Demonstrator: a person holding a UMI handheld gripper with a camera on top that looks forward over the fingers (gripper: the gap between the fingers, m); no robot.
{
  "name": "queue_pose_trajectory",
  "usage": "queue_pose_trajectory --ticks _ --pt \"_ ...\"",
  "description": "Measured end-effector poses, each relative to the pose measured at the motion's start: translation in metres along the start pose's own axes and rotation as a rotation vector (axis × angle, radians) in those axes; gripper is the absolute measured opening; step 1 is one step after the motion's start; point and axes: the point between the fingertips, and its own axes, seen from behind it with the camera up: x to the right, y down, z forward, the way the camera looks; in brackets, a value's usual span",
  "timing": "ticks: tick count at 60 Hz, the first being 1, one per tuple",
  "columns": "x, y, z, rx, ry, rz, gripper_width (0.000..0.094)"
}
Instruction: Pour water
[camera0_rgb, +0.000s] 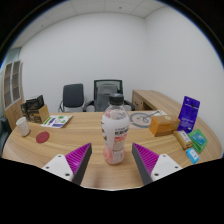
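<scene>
Taking the clear plastic bottle (115, 136) as the landmark: far to its left, at the table's (90, 128) end, stands a white cup (23, 126), behind which a dark box (35, 107) rests; closer in lie a small red disc (42, 137) and a flat booklet (57, 121). The bottle itself stands upright on the table, between the two fingers of the claw (112, 158) and slightly ahead of their tips, with a pink label around its middle and a cap on top. The claw is spread wide: the left pad (77, 157) and the right pad (150, 157) each sit clear of the bottle wall with a visible gap, so nothing is pinched yet. Judging by its look, the bottle is thin-walled and smooth, likely to flex and slip if squeezed hard; how full it is cannot be told, so its weight is uncertain. The labelled waist looks the best place to grip, low enough to keep it steady when tipped. The claw seems held level and low, pointing straight along the table at the bottle. Behind the bottle sit two office chairs (88, 96) by the wall. To its right lies a plate-like dish (139, 119), then a wooden box (163, 126), a tall blue package (188, 113) and a green packet (199, 140).
</scene>
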Motion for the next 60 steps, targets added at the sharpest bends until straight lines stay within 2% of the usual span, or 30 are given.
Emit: queue_pose_trajectory --ticks 10,14,19,21,31,46,60 --pt "0.006 -0.006 0.05 0.037 -0.015 -0.029 0.0752" --pt "0.006 -0.006 0.062 0.043 -0.022 -0.035 0.0659" --pt "0.007 -0.005 0.071 0.051 -0.019 -0.024 0.0473" --pt "0.007 -0.006 0.072 0.058 -0.015 -0.013 0.0472" --pt "0.009 -0.007 0.071 0.071 0.009 -0.016 0.0313" --pt "0.007 -0.042 0.057 0.098 0.099 -0.109 0.0313" --pt "-0.045 -0.147 0.018 0.188 0.274 -0.397 0.0314"
